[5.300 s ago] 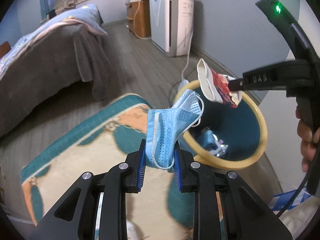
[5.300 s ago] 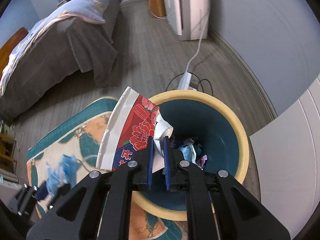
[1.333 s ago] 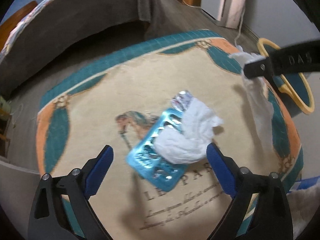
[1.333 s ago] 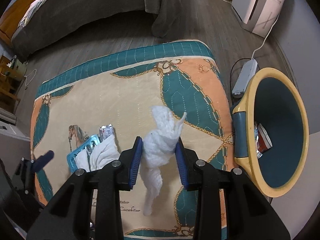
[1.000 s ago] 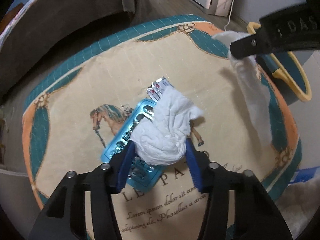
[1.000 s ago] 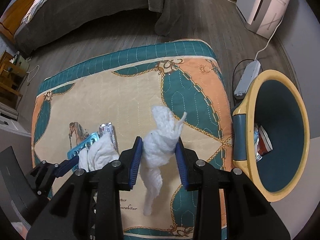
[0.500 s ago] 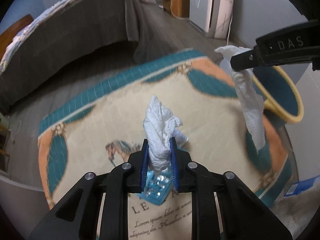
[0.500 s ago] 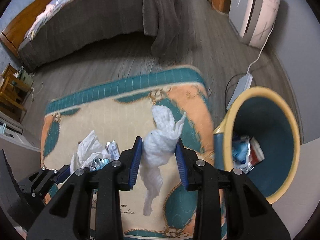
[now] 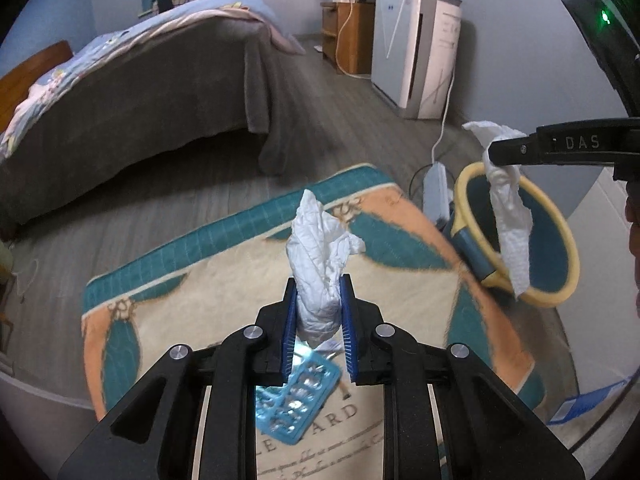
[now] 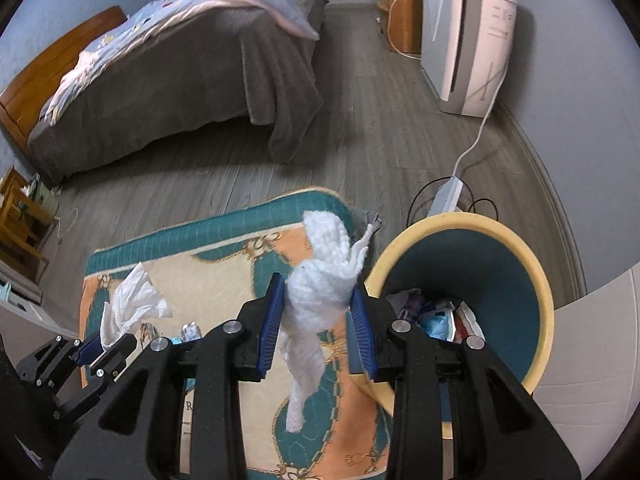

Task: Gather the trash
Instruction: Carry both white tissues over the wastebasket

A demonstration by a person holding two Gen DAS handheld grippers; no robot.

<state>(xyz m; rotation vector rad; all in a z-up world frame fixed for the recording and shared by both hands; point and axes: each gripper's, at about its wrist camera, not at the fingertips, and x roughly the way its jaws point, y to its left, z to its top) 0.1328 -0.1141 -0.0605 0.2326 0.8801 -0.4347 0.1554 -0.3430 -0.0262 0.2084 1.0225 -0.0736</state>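
**2 tissues gripped above the rug, bin at 3 o'clock**

2 grippers are seen, each closed on a piece of white paper. The left gripper (image 9: 319,322) is clamped narrowly on a crumpled tissue (image 9: 320,264), whose top is fanned upward beyond the blue pads; its lower end is hidden between the fingers. The right gripper (image 10: 316,320) is closed on a twisted paper towel (image 10: 320,280), held at its thick middle, with a thin tail left hanging below the pads.

A blue blister pack (image 9: 296,404) is seen lying on the patterned rug (image 9: 200,292), at 6 o'clock of the crumpled tissue; its upper part is covered by the left fingers, and a small foil piece beside it is hard to make out.

The yellow-rimmed bin (image 10: 480,280) stands just off the rug's edge, at 3 o'clock of the right gripper. Its near rim is cut off by the right fingers. Inside, a blue mask and red-and-white wrappers can be partly made out, the rest being lost in shadow.

A white power strip (image 10: 448,196) is seen on the floor at 12 o'clock of the bin. The printed lettering on the rug is largely blocked and cannot be read whole.
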